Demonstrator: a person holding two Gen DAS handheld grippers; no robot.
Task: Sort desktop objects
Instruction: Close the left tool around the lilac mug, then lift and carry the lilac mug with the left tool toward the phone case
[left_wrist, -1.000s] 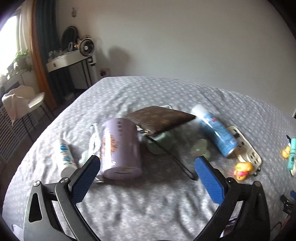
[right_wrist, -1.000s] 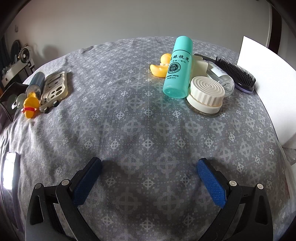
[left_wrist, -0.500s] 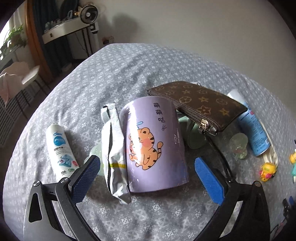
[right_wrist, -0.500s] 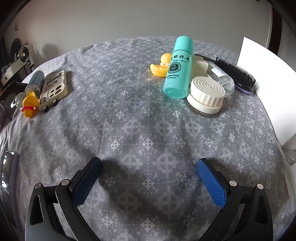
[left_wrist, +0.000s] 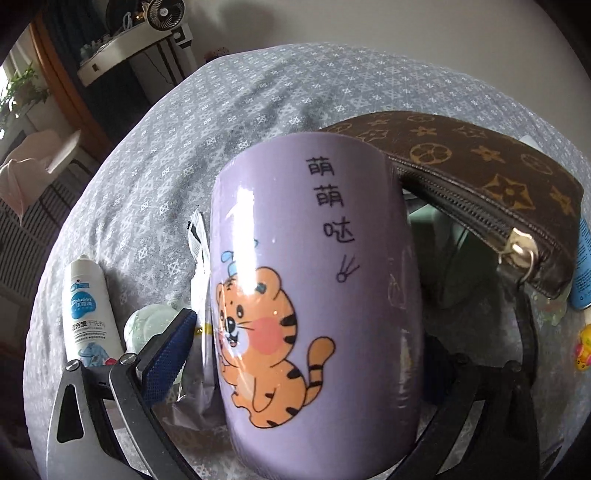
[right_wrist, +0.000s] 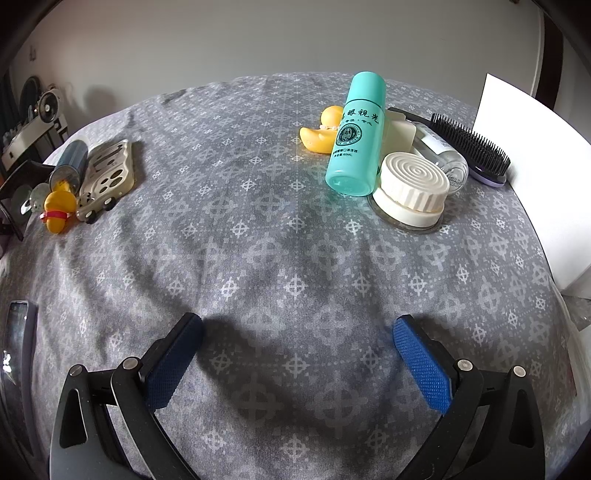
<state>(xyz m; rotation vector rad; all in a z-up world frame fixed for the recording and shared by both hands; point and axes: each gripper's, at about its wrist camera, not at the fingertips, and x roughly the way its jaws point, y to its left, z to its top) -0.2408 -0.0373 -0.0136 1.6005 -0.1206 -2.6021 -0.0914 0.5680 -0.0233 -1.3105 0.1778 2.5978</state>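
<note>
purple tiger mug, brown pouch behind

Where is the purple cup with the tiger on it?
In the left wrist view the purple cup fills the middle, between the left gripper's open fingers, with a brown pouch behind it to the right and a silver packet at its left.

Glossy purple mug, matt patterned cloth

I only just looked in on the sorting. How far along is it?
Nothing looks sorted yet. In hand: the left hand-held gripper straddles the lying purple mug, jaws open. Left: the pouch, white bottle, teal bottle, ducks and brush lie scattered. The right hand-held gripper is empty.
</note>
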